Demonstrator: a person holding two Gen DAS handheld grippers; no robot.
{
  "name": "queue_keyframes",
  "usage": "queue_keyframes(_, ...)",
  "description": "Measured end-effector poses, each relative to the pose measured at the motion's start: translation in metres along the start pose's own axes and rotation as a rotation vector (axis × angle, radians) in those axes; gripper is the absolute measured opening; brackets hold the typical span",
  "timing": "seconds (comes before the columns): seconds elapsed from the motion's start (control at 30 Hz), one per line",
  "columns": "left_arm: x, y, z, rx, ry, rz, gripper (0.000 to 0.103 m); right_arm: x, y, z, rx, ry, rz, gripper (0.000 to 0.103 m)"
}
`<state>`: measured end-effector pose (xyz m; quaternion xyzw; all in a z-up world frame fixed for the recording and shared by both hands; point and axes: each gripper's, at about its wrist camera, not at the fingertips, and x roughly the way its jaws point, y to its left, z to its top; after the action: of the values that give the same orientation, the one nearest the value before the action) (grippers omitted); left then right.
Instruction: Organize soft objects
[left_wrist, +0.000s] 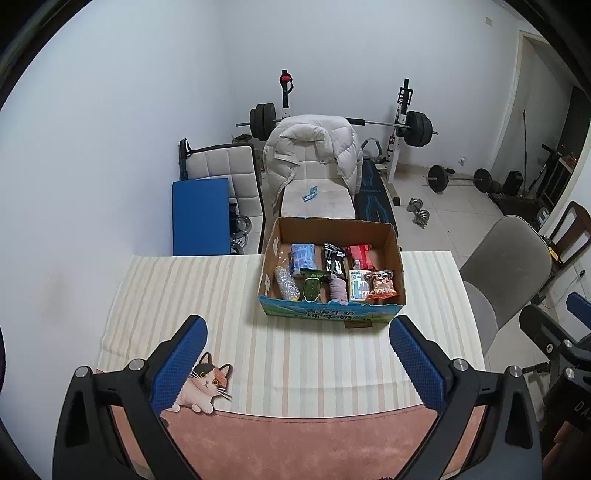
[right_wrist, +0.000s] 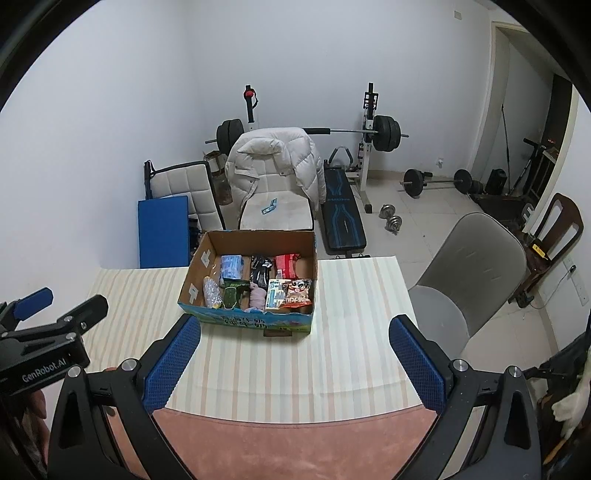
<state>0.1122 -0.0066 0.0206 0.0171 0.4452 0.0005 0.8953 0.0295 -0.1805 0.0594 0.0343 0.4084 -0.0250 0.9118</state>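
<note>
Left wrist view, cardboard box (left_wrist: 392, 258) holding snack packets (left_wrist: 382, 283), grey cloth (left_wrist: 339, 290)

table (left_wrist: 184, 295) w/ striped cloth, pink mat (left_wrist: 295, 439) at near edge, cardboard box (left_wrist: 328, 314) on cloth

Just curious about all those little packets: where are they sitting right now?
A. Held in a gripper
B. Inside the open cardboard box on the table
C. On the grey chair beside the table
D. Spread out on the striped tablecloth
B: the packets all lie inside the open cardboard box on the table, and both the left gripper and right gripper are open and hold nothing.
</note>
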Motion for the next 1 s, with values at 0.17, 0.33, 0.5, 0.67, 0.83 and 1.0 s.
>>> queue_keyframes(0.17, 0.000, -0.002, 0.000, 0.001, -0.001, -0.001, 0.101, -0.005, 0.001, 0.000, -0.007, -0.021, -0.023, 0.103)
queue_keyframes(0.33, -0.003, -0.003, 0.000, 0.005, -0.005, -0.005, 0.101, -0.007, 0.001, 0.001, -0.004, -0.028, -0.028, 0.103)
queue_keyframes(0.5, -0.007, -0.004, 0.000, 0.005, -0.009, -0.006, 0.101, -0.012, 0.001, 0.001, 0.000, -0.035, -0.032, 0.103)
queue_keyframes(0.67, -0.008, -0.006, 0.001, 0.006, -0.012, -0.009, 0.101, -0.014, -0.001, 0.003, 0.006, -0.041, -0.033, 0.103)
queue_keyframes(0.83, -0.009, -0.006, 0.001, 0.008, -0.013, -0.010, 0.101, -0.017, -0.001, 0.004, 0.006, -0.048, -0.032, 0.103)
queue_keyframes(1.0, -0.012, -0.006, 0.003, 0.009, -0.016, -0.014, 0.101, -0.018, 0.000, 0.004, 0.007, -0.049, -0.031, 0.103)
